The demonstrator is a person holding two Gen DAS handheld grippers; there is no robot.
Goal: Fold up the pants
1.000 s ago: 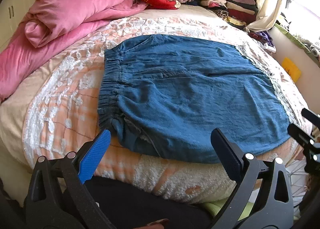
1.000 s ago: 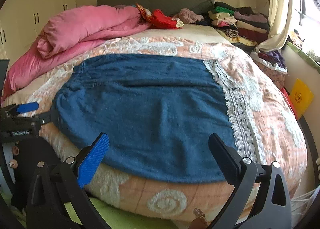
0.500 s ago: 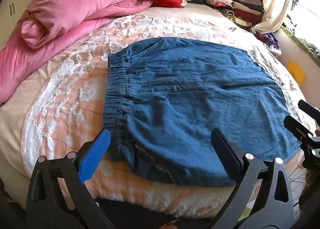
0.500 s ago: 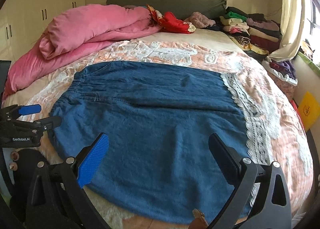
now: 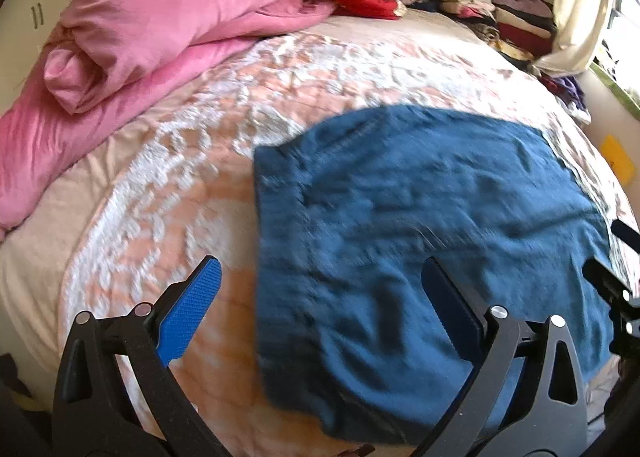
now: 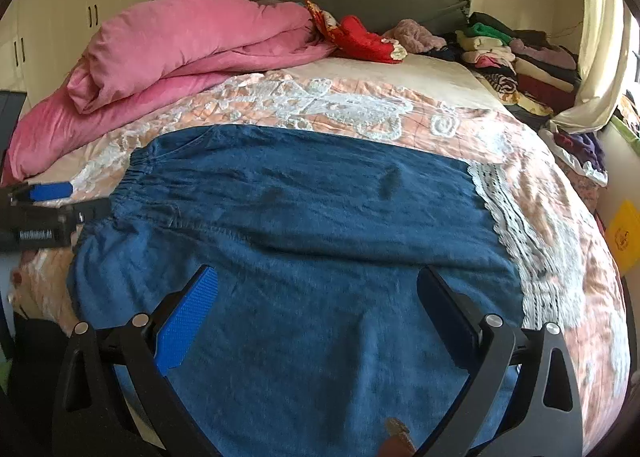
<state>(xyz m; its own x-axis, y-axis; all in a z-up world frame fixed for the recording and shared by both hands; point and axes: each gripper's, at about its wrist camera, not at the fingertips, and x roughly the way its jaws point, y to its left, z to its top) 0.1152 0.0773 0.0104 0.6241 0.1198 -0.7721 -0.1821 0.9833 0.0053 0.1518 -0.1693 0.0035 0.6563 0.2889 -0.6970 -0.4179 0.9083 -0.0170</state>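
Observation:
Blue denim pants (image 5: 420, 225) (image 6: 304, 241) lie flat across the bed, the elastic waistband at their left end. My left gripper (image 5: 320, 289) is open and hovers over the waistband's near corner, one finger over the bedspread, the other over the denim. My right gripper (image 6: 318, 297) is open above the middle of the near edge of the pants, with nothing between its fingers. The left gripper (image 6: 48, 213) also shows at the left edge of the right wrist view, beside the waistband. The left wrist view is blurred by motion.
A rolled pink duvet (image 5: 132, 45) (image 6: 168, 57) lies at the back left of the bed. Red cloth (image 6: 360, 39) and stacks of folded clothes (image 6: 516, 61) sit by the headboard and at the back right. A lace strip (image 6: 516, 237) runs just past the pants' right end.
Both grippers have moved forward and inward over the bed and pants. The left view has swung left, so the pants now sit to the right. Both grippers remain open.

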